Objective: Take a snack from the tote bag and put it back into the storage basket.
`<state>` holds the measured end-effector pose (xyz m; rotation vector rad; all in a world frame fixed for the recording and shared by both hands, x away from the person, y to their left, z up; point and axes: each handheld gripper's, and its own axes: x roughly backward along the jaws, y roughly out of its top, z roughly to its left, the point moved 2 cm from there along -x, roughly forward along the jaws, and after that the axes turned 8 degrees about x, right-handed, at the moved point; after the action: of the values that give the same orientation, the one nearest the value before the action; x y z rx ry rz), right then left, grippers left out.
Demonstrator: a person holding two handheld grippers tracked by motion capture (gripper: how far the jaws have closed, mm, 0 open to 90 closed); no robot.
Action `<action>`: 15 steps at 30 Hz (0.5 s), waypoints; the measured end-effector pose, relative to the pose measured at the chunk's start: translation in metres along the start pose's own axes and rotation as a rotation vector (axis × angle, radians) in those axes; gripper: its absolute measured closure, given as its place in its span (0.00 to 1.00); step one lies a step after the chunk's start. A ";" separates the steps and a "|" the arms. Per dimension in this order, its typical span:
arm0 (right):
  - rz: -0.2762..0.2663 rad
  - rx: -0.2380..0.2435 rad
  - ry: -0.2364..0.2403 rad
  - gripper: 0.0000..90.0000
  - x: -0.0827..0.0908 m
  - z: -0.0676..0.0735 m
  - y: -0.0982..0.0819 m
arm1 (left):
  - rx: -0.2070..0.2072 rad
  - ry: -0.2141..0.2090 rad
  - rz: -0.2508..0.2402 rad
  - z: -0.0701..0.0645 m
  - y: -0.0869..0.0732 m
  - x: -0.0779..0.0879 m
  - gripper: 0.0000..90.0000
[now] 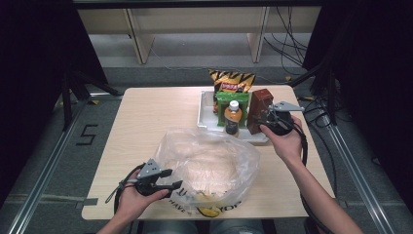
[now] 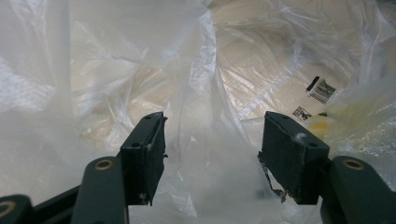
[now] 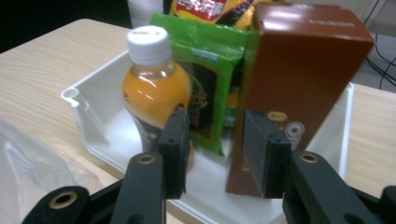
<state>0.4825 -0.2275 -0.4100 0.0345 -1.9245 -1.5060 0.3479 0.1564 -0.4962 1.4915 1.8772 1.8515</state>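
Observation:
A large clear plastic bag lies crumpled on the near half of the table. My left gripper is at the bag's near left edge; in the left gripper view its jaws stand wide apart, with loose bag film before and between them, and the pads do not press on it. A white tray at the far side holds an orange drink bottle, a green packet, a brown box and a chip bag. My right gripper is beside the brown box. Its jaws are partly apart in front of the bottle and the box, with nothing between the pads.
The bag carries a yellow print near the table's front edge and a barcode label. The tray's near rim lies between my right gripper and the items. Bare wood table extends at the far left. Cables trail on the floor behind.

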 end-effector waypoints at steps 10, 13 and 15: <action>0.003 -0.036 -0.051 0.57 0.001 -0.009 -0.008 | 0.011 -0.002 0.010 0.000 0.000 0.001 0.44; 0.008 -0.032 -0.044 0.56 0.002 -0.012 -0.009 | -0.008 -0.003 0.004 0.001 0.000 0.001 0.44; 0.008 -0.020 -0.052 0.59 0.003 -0.014 -0.010 | -0.004 0.001 -0.011 0.001 0.000 0.000 0.44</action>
<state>0.4838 -0.2441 -0.4156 -0.0215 -1.9485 -1.5346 0.3483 0.1569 -0.4957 1.4769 1.8764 1.8506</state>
